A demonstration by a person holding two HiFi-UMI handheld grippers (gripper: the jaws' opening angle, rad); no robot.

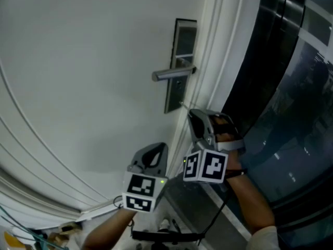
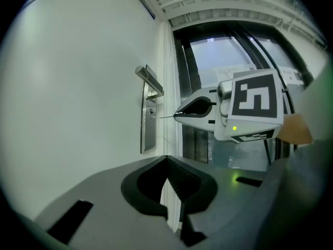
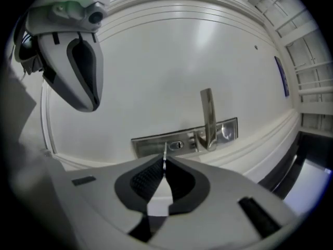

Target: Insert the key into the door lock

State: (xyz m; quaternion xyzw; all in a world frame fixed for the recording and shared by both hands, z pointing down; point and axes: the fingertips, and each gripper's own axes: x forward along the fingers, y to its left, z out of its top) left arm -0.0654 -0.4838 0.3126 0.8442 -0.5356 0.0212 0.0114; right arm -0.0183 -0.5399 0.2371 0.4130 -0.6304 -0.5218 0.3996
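Observation:
A thin silver key [image 3: 165, 158] sticks out from my right gripper [image 3: 164, 166], which is shut on it. Its tip points at the keyhole [image 3: 177, 145] in the steel lock plate [image 3: 151, 146], a short gap away. In the left gripper view the key [image 2: 165, 116] hangs level just right of the keyhole [image 2: 151, 114]. The head view shows my right gripper [image 1: 191, 112] below the lever handle [image 1: 173, 74], near the plate's lower end [image 1: 174, 100]. My left gripper [image 1: 158, 149] stays lower and to the left, shut on nothing [image 2: 167, 164].
The white door [image 1: 78, 77] fills the left of the head view, and its moulded frame [image 1: 216, 51] runs beside the lock. Dark glass panels [image 1: 291, 87] stand to the right. The lever handle [image 3: 208, 119] juts out just above the keyhole.

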